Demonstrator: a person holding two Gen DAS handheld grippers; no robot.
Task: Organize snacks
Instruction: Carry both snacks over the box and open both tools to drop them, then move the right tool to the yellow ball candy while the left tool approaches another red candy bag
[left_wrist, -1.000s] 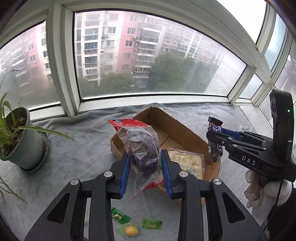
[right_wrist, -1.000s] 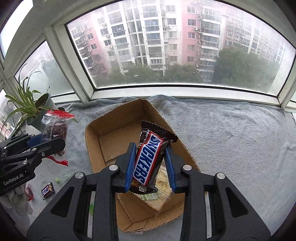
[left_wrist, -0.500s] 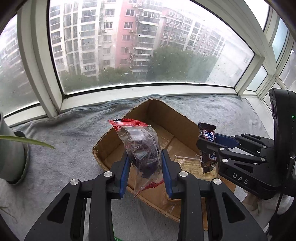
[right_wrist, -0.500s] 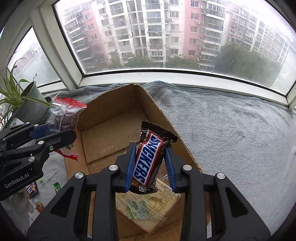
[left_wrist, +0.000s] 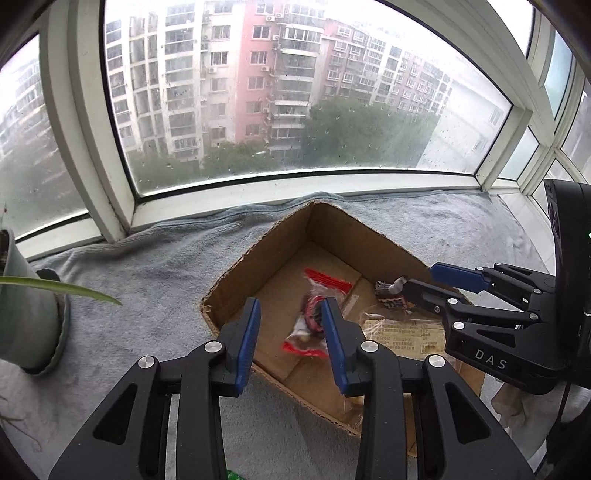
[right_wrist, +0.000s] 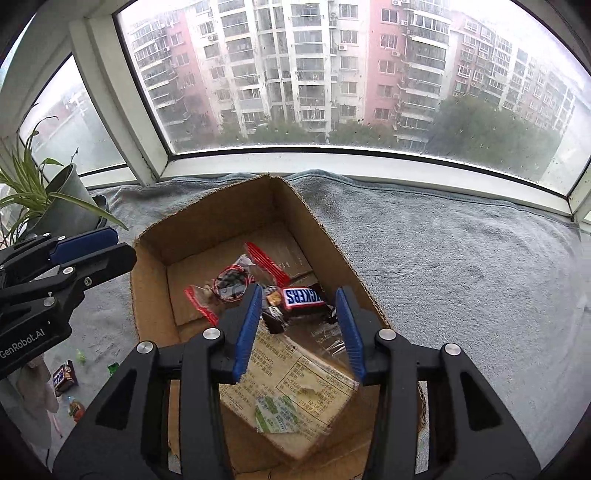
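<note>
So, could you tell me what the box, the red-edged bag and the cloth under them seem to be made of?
The box looks like plain brown corrugated cardboard, matte, with torn, ragged rims. The red-edged bag appears to be thin clear plastic film: its dark contents show through and it crinkles glossily. The cloth seems a soft grey fleece or towel, judging by its fuzzy nap and folds.

A second ago the left gripper clamped the clear bag with the red seal; now its jaws are opening and the bag, blurred, is loose in the cardboard box, mid-frame in the left wrist view. The right gripper likewise pinched the Snickers bar upright; its jaws are opening too, and the bar lies sideways on the box floor, beyond the pads, beside the bag. Both grippers have sunk nearer the box, which fills more of each frame.
</note>
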